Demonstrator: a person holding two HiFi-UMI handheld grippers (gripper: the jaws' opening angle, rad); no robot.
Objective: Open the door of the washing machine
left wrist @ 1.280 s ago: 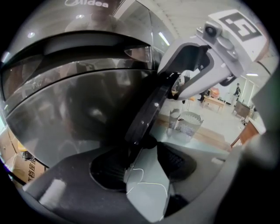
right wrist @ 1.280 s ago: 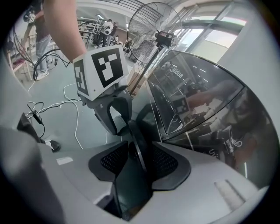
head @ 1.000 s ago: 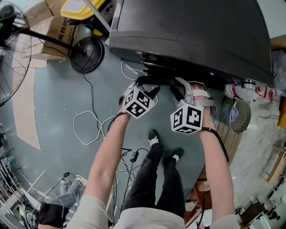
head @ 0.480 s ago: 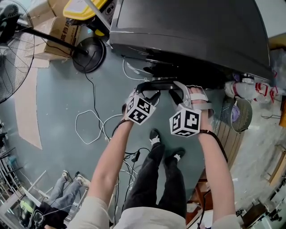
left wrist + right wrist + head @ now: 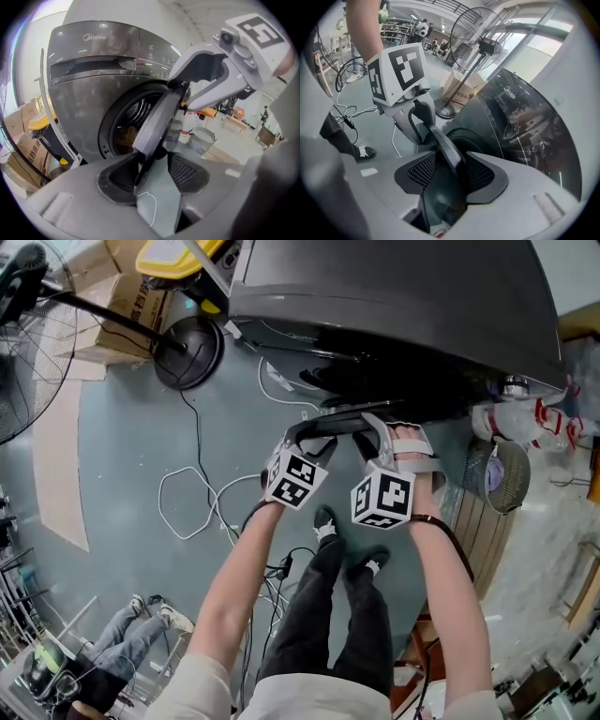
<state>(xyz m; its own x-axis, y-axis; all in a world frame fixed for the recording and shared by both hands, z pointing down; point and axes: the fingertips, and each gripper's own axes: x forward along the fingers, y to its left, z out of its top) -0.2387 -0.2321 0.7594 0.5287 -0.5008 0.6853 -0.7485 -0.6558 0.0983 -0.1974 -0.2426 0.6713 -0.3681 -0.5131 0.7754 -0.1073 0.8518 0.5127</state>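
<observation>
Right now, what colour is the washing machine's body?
The washing machine is dark grey; the left gripper view shows it best.

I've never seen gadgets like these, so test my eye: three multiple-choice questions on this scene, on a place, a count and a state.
1. Where is the fan's base?
A. on the floor beside the machine
B. on top of the machine
C. on a table
2. How many hand-held grippers clamp the door?
A. none
B. one
C. two
3. The door is:
A. shut flush
B. ajar
C. lying on the floor

1 A: it stands on the floor by the machine's corner.
2 C: the left hand-held gripper and the right hand-held gripper each have the door's rim between shut jaws.
3 B: the drum shows behind it.
</observation>
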